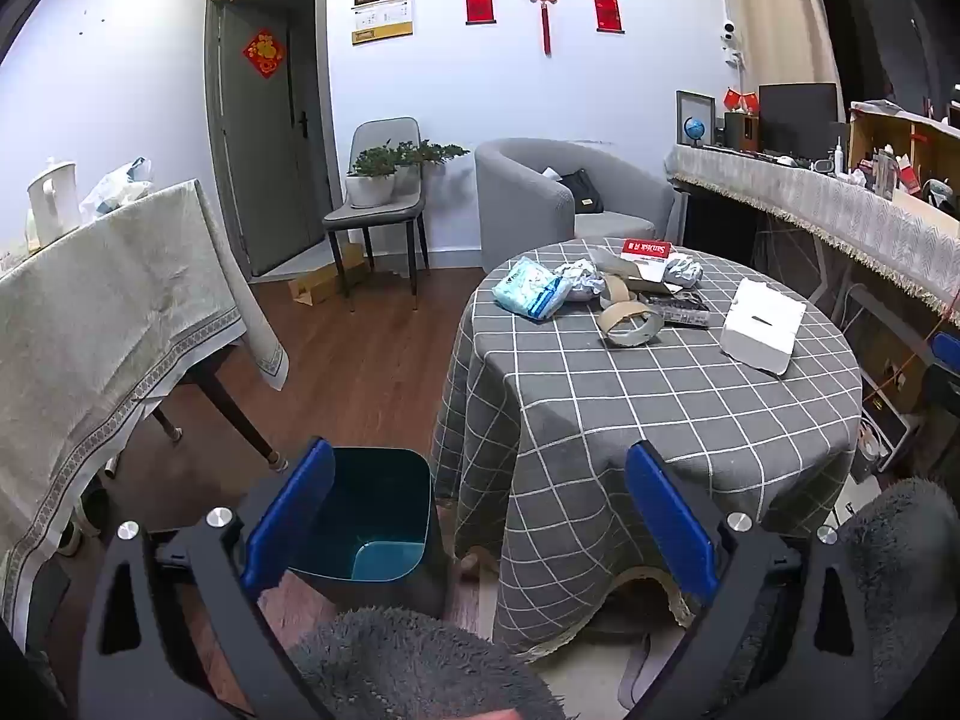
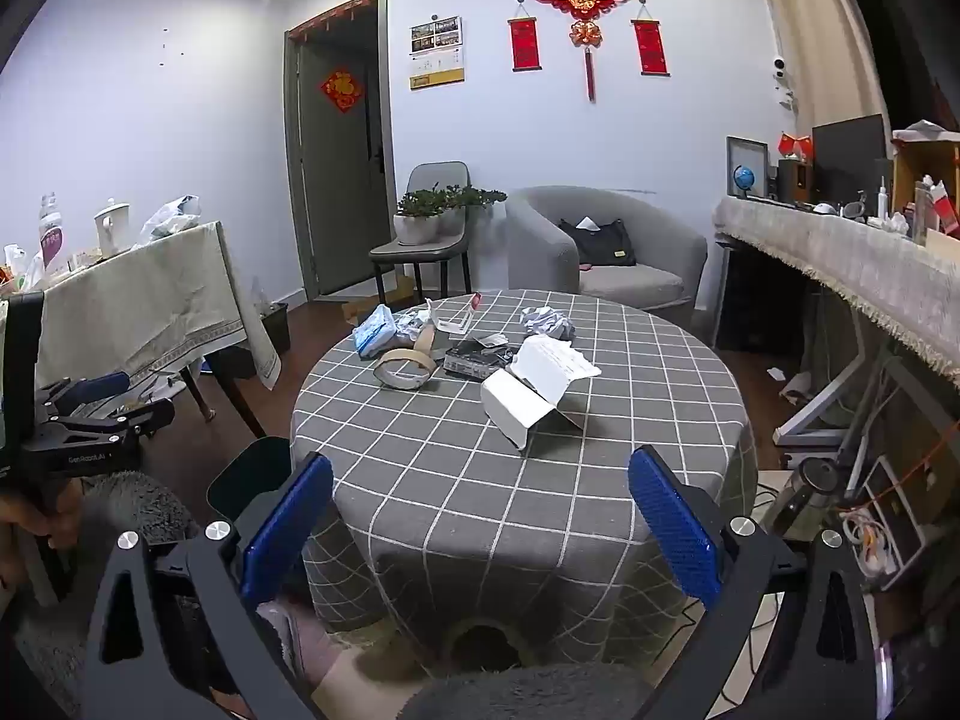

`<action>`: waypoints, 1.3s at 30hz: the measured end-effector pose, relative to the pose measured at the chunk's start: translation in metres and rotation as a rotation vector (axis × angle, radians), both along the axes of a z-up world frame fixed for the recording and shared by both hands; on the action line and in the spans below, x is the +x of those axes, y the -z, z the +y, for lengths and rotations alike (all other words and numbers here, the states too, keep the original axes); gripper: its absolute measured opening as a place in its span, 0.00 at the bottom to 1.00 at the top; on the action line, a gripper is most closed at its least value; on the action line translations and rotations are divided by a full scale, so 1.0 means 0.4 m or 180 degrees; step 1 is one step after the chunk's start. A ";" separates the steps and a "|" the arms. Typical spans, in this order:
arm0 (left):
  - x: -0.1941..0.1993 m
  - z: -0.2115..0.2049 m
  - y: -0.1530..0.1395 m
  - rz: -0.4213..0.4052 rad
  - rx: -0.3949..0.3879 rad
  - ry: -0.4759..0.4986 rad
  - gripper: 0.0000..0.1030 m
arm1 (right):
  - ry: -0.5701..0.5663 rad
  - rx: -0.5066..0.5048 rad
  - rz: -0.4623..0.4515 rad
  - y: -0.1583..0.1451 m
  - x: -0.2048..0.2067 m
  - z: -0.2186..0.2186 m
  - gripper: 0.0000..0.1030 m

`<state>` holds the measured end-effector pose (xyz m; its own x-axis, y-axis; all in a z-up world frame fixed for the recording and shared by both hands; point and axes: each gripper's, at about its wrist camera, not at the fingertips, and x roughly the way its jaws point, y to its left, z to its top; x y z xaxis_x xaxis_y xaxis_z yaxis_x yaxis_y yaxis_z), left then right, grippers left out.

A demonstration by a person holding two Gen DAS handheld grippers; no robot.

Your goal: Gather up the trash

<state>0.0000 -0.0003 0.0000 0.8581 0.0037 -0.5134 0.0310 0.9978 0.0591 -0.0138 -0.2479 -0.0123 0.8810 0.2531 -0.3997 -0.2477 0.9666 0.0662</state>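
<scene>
A round table in a grey checked cloth (image 1: pixel 660 420) (image 2: pixel 510 510) carries the trash. On it lie a blue-and-white plastic packet (image 1: pixel 531 294) (image 2: pixel 375 330), crumpled paper (image 1: pixel 579 279) (image 2: pixel 546 321), cardboard tape rings (image 1: pixel 630 324) (image 2: pixel 405 369), a dark flat box (image 1: pixel 678 306) (image 2: pixel 480 360) and a white box (image 1: pixel 762 321) (image 2: pixel 534 396). A teal bin (image 1: pixel 366 516) (image 2: pixel 252 480) stands on the floor at the table's left. My left gripper (image 1: pixel 479 447) is open above the bin and the table's edge. My right gripper (image 2: pixel 480 456) is open over the near edge, holding nothing.
A beige-clothed table (image 1: pixel 120 312) with a kettle stands at the left. A chair with potted plants (image 1: pixel 372 180) and a grey armchair (image 1: pixel 540 198) are behind the round table. A cluttered sideboard (image 1: pixel 810 198) runs along the right. Fuzzy grey sleeves (image 1: pixel 408 660) fill the bottom.
</scene>
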 end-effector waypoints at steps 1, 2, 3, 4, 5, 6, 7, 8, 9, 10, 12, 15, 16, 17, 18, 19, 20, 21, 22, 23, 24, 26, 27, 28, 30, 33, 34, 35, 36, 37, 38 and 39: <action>0.000 0.000 0.000 -0.0002 0.0004 0.0000 0.96 | 0.0000 -0.0003 0.0004 0.000 0.000 0.000 0.97; 0.000 0.000 0.000 0.0001 0.0010 0.0002 0.96 | 0.0000 0.0000 0.0008 0.000 0.000 0.000 0.97; 0.000 0.000 0.000 0.0000 0.0005 0.0002 0.96 | -0.0001 0.0004 0.0009 0.000 0.000 0.000 0.97; 0.000 0.000 0.000 0.0003 0.0011 0.0002 0.96 | 0.0000 0.0007 0.0011 -0.001 0.001 0.000 0.97; 0.000 0.000 0.000 0.0002 0.0007 0.0001 0.96 | 0.0000 0.0008 0.0010 -0.001 0.001 0.000 0.97; -0.001 0.000 0.000 0.0001 0.0006 -0.0001 0.96 | -0.0001 0.0007 0.0011 -0.001 0.001 0.000 0.97; -0.001 0.000 0.000 0.0001 0.0004 -0.0003 0.96 | -0.0001 0.0012 0.0009 -0.001 0.000 -0.001 0.97; -0.001 0.001 0.000 0.0001 0.0003 -0.0005 0.96 | -0.0002 0.0012 0.0010 -0.001 0.001 -0.001 0.97; 0.000 0.000 0.000 0.0006 0.0011 0.0003 0.96 | -0.0001 0.0013 0.0009 -0.001 0.001 -0.001 0.97; 0.000 0.000 0.000 0.0007 0.0009 0.0001 0.96 | -0.0001 0.0012 0.0010 -0.001 0.001 -0.001 0.97; 0.000 0.002 0.000 0.0008 0.0000 -0.0001 0.96 | -0.0002 0.0013 0.0010 -0.001 0.001 -0.001 0.97; -0.002 -0.001 0.001 0.0013 -0.0001 0.0000 0.96 | -0.0001 0.0016 0.0013 0.000 0.001 -0.001 0.97; -0.008 -0.007 0.002 0.0013 0.0000 -0.0001 0.96 | -0.0004 0.0016 0.0010 -0.001 0.001 -0.001 0.97; -0.009 -0.008 0.003 0.0014 -0.0002 -0.0001 0.96 | -0.0006 0.0015 0.0009 -0.001 0.001 0.000 0.97; -0.007 -0.006 0.002 0.0012 0.0001 0.0001 0.96 | -0.0004 0.0016 0.0010 0.000 0.001 0.000 0.97; -0.007 -0.006 0.002 0.0012 0.0001 0.0001 0.96 | -0.0004 0.0017 0.0010 0.000 0.001 0.000 0.97; -0.008 -0.006 0.003 0.0011 0.0000 -0.0001 0.96 | -0.0005 0.0017 0.0011 0.000 0.001 0.000 0.97; -0.008 -0.007 0.003 0.0012 -0.0003 -0.0002 0.96 | -0.0004 0.0016 0.0012 0.000 0.001 0.000 0.97; -0.007 -0.006 0.002 0.0011 -0.0001 0.0000 0.96 | -0.0004 0.0013 0.0013 0.000 0.001 0.000 0.97; -0.008 -0.006 0.003 0.0011 -0.0001 -0.0001 0.96 | -0.0004 0.0012 0.0012 -0.001 0.001 0.000 0.97; -0.006 -0.008 0.002 0.0012 -0.0003 -0.0001 0.96 | -0.0004 0.0010 0.0010 -0.001 0.000 0.000 0.97; -0.007 -0.010 0.002 0.0012 -0.0002 0.0000 0.96 | -0.0004 0.0012 0.0014 -0.001 0.001 0.001 0.97; -0.006 -0.009 0.002 0.0011 0.0000 0.0002 0.96 | -0.0003 0.0013 0.0014 -0.001 0.000 0.001 0.97; -0.008 -0.012 0.002 0.0009 0.0001 0.0002 0.96 | -0.0004 0.0011 0.0012 -0.001 0.001 0.001 0.97; -0.007 -0.011 0.002 0.0012 -0.0001 0.0003 0.96 | -0.0004 0.0009 0.0015 -0.001 0.001 0.001 0.97; -0.008 -0.010 0.002 0.0014 -0.0006 0.0000 0.96 | -0.0004 0.0009 0.0014 -0.001 0.000 0.002 0.97; -0.008 -0.011 0.002 0.0012 -0.0006 0.0001 0.96 | -0.0005 0.0011 0.0016 -0.001 0.001 0.001 0.97; -0.006 -0.009 0.002 0.0013 -0.0005 0.0002 0.96 | -0.0005 0.0011 0.0015 -0.001 0.001 0.002 0.97; -0.006 -0.008 0.002 0.0014 -0.0005 0.0003 0.96 | -0.0005 0.0011 0.0016 -0.001 0.002 0.002 0.97; -0.006 -0.009 0.002 0.0015 -0.0005 0.0003 0.96 | -0.0005 0.0012 0.0017 -0.001 0.002 0.002 0.97; -0.008 -0.011 0.002 0.0013 -0.0002 0.0004 0.96 | -0.0004 0.0011 0.0018 -0.001 0.002 0.002 0.97; -0.007 -0.009 0.002 0.0012 -0.0003 0.0004 0.96 | -0.0004 0.0010 0.0017 -0.001 0.002 0.002 0.97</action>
